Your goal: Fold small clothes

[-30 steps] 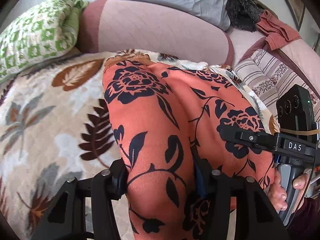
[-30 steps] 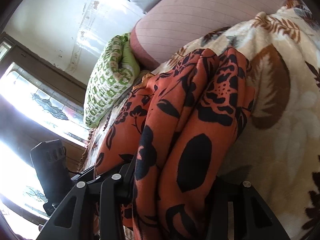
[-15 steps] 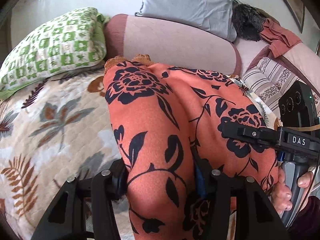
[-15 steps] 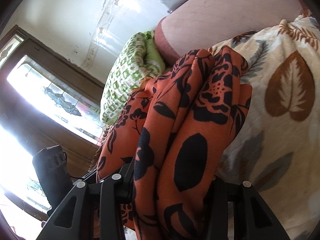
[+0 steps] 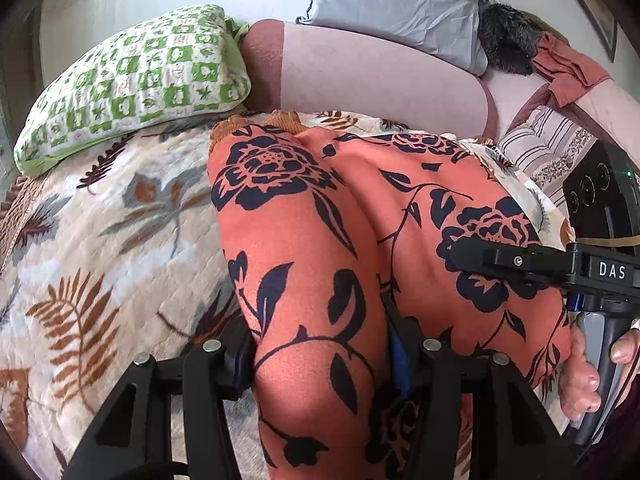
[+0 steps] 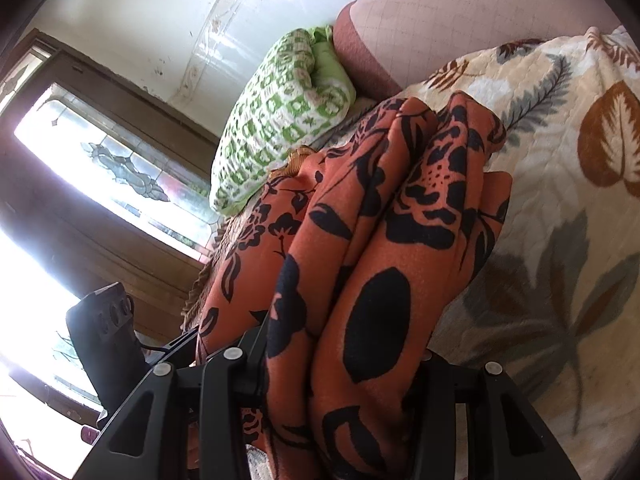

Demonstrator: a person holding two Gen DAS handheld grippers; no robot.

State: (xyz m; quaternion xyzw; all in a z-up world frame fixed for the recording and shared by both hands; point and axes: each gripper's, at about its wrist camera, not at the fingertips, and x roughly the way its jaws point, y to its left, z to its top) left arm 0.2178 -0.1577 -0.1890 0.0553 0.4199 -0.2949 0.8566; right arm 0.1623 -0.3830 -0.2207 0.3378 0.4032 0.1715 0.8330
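Note:
An orange garment with a black flower print point(image 5: 320, 240) is stretched between both grippers above a leaf-patterned bedspread point(image 5: 100, 240). My left gripper point(image 5: 324, 356) is shut on one bunched end of it. My right gripper point(image 6: 344, 364) is shut on the other end, where the cloth point(image 6: 380, 260) hangs in several folds. The right gripper's body point(image 5: 560, 272) and the hand holding it show at the right of the left wrist view. The left gripper's body point(image 6: 104, 340) shows at the lower left of the right wrist view. The garment's far end rests near the bolster.
A green-and-white checked pillow point(image 5: 132, 80) lies at the head of the bed beside a pink bolster point(image 5: 380, 80). A grey pillow point(image 5: 400, 4), a dark furry item point(image 5: 508, 40) and a rust cloth point(image 5: 568, 68) lie behind. A striped cushion point(image 5: 548, 148) is at the right. A window point(image 6: 100, 168) is at the left.
Both grippers have moved with the garment held in them; the green pillow and bolster have shifted rightward in both views, and more bedspread shows at the left. The grips have not changed.

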